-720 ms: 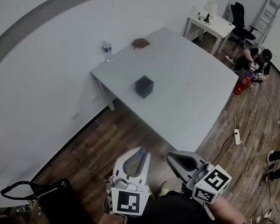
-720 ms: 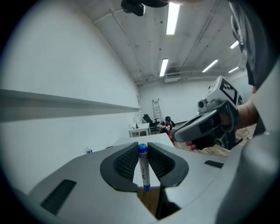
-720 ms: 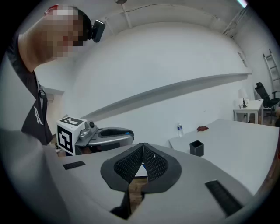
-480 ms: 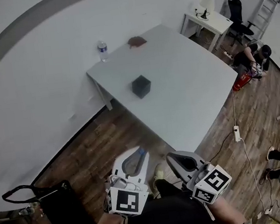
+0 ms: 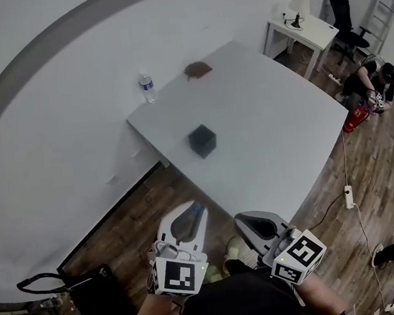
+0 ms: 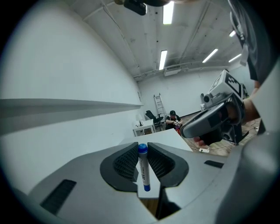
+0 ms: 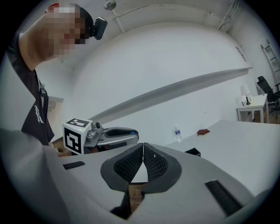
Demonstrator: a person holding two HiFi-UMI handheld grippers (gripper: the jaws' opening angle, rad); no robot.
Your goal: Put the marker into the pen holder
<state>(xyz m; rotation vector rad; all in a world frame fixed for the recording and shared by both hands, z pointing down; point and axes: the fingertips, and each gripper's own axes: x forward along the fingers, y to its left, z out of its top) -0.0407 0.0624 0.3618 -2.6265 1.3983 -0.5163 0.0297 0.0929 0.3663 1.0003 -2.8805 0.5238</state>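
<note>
1. Between the jaws of the left gripper (image 6: 143, 153), the marker (image 6: 143, 170) is clamped. It lies along the jaws with its blue cap at their tips, and the jaws are closed on its barrel.
2. At the right gripper (image 7: 142, 151), the jaws are pressed together and nothing is held between them.
3. Both grippers are held low, close to the person's body, over the wooden floor (image 5: 139, 210) and short of the near edge of the white table (image 5: 274, 144).
4. The pen holder (image 5: 203, 140), a black cube, is seen standing on the table, well apart from the marker. A water bottle (image 5: 146, 88) and a brown object (image 5: 198, 69) are located near the far edge.
5. Step in hand, as judged: the marker is grasped, and the approach to the table is pending. Insertion is not yet begun.
6. Next move, as judged: the left gripper is to be brought forward over the pen holder and tilted until the marker points down into the opening. The marker is then to be lowered inside, and only then released.
</note>
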